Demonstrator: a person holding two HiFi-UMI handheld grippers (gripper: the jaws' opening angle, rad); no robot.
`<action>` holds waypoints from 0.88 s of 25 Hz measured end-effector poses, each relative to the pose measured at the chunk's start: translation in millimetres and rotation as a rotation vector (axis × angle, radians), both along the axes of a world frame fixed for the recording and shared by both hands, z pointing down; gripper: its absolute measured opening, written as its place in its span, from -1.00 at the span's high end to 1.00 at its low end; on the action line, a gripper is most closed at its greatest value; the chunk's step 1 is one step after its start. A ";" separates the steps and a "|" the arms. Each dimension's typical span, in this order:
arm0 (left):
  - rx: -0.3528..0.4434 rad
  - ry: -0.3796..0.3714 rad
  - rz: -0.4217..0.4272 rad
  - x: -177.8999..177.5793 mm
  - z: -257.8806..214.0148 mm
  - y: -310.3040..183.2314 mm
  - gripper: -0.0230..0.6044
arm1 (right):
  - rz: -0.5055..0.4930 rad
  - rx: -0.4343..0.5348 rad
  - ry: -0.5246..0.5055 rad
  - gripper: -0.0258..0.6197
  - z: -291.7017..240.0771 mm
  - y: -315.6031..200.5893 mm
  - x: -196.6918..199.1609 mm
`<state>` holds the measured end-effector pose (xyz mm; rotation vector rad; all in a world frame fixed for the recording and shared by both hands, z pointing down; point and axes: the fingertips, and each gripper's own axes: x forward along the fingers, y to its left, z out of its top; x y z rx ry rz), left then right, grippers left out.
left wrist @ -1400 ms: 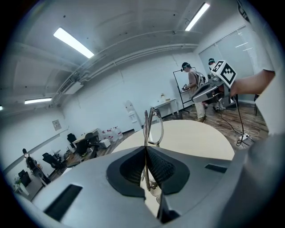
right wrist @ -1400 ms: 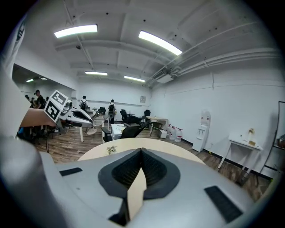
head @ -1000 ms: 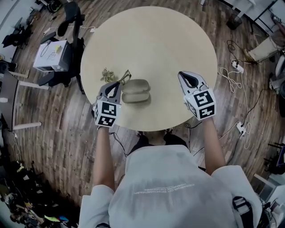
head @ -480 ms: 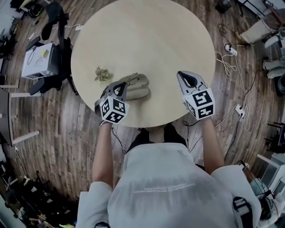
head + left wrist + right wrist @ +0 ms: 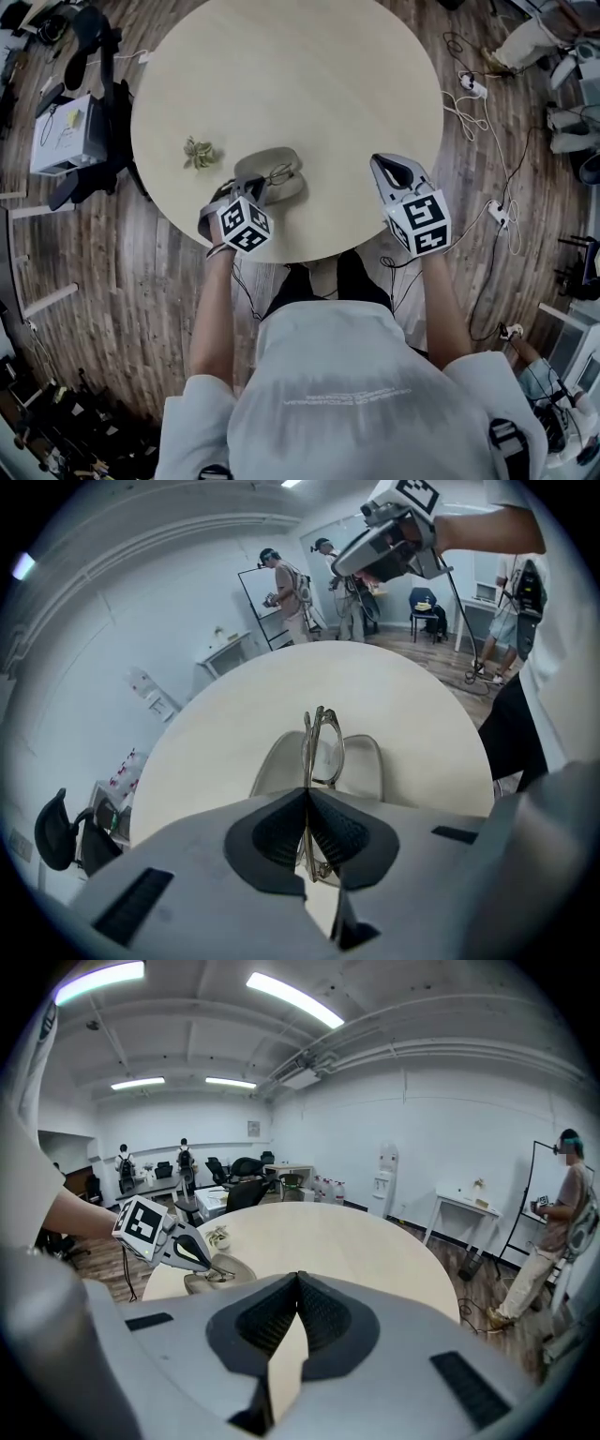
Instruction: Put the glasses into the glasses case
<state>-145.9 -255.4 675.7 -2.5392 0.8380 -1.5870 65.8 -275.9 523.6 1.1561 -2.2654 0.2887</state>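
A round, pale wooden table [image 5: 309,75] is seen from above. Near its near edge, left of centre, lies an open beige glasses case [image 5: 255,165]. The left gripper [image 5: 261,190] reaches over the case with its jaws clamped on a pair of folded glasses [image 5: 322,745], held on edge just above the case's two halves. The right gripper [image 5: 381,162] hovers over the near right edge of the table, well apart from the case, its jaws pressed together and empty. A small crumpled greenish thing [image 5: 198,152] sits toward the left edge.
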 end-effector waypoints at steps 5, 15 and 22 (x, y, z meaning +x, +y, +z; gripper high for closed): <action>-0.042 -0.080 0.079 9.9 19.3 9.6 0.87 | 0.015 -0.014 0.009 0.92 3.8 7.9 10.8; -0.104 -0.139 0.139 17.1 38.8 22.6 0.87 | 0.024 -0.024 0.010 0.92 8.1 9.7 18.2; -0.206 -0.150 0.171 10.4 41.0 29.8 0.87 | 0.023 -0.028 0.005 0.92 9.3 9.3 21.3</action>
